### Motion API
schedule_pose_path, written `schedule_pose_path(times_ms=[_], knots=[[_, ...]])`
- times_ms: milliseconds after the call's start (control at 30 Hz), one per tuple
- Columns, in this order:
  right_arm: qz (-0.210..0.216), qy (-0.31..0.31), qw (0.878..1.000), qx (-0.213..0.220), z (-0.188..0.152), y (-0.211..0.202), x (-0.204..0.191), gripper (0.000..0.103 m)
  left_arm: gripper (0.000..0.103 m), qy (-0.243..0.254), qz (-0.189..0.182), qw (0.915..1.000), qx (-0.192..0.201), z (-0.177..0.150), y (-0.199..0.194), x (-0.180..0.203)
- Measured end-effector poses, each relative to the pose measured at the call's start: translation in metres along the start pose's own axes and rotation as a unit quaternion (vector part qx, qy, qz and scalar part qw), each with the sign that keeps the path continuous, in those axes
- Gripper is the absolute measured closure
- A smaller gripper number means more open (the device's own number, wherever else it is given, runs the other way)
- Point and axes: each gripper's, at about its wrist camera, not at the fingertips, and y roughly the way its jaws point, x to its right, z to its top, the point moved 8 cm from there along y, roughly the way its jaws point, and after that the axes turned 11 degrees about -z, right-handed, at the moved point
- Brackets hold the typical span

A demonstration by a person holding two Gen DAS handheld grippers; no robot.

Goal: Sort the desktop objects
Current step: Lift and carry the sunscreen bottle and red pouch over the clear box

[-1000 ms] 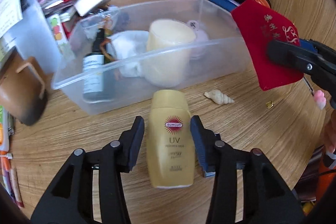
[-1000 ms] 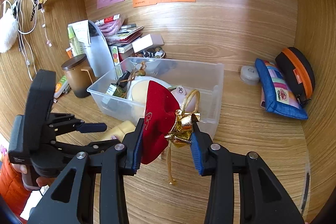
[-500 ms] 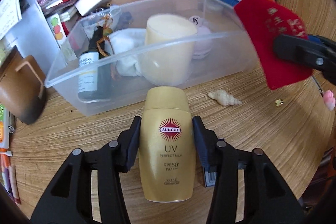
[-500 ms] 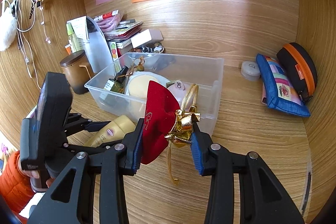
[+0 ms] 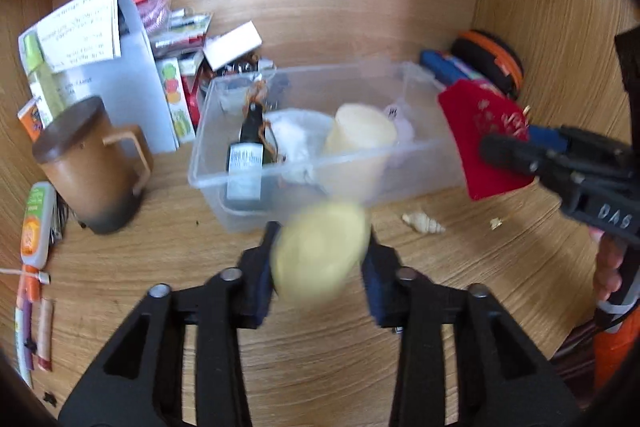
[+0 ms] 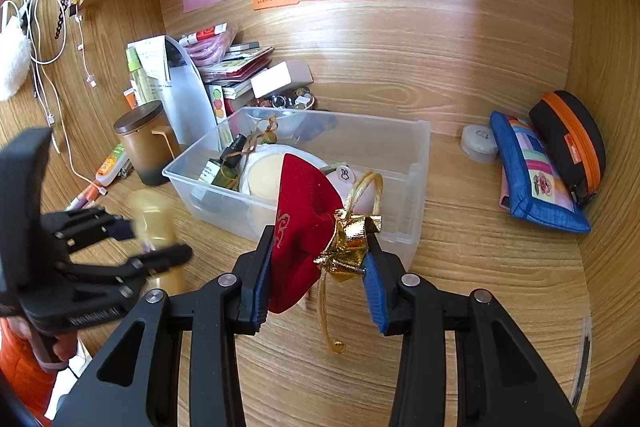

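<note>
while the left tongs clamp a blurred yellow bottle, the right tongs pinch a red pouch before the clear bin.

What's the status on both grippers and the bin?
Left gripper shut on yellow sunscreen bottle, blurred, off the desk. Right gripper shut on red pouch. Clear bin ahead, part filled; seashell loose on the desk.

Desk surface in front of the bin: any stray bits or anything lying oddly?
Yes. A small seashell lies loose on the desk just in front of the clear bin, with a tiny gold scrap to its right. Nothing looks spilled.
</note>
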Motion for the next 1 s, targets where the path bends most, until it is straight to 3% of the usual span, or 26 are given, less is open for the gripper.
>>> schedule_pose_path(times_ms=[200, 500, 1000], knots=[[0.001, -0.003, 1.000, 0.008, 0.006, -0.003, -0.004, 0.067, 0.077, -0.006, -0.008, 0.9998, -0.015, 0.007, 0.012, -0.009], [-0.002, -0.001, 1.000, 0.002, 0.007, 0.003, -0.001, 0.067, 0.077, -0.019, -0.015, 0.9997, 0.009, 0.012, 0.002, -0.012], [-0.022, -0.007, 0.999, 0.032, 0.042, 0.003, 0.009, 0.067, 0.077, 0.005, -0.022, 0.9969, 0.075, 0.097, -0.033, -0.012]])
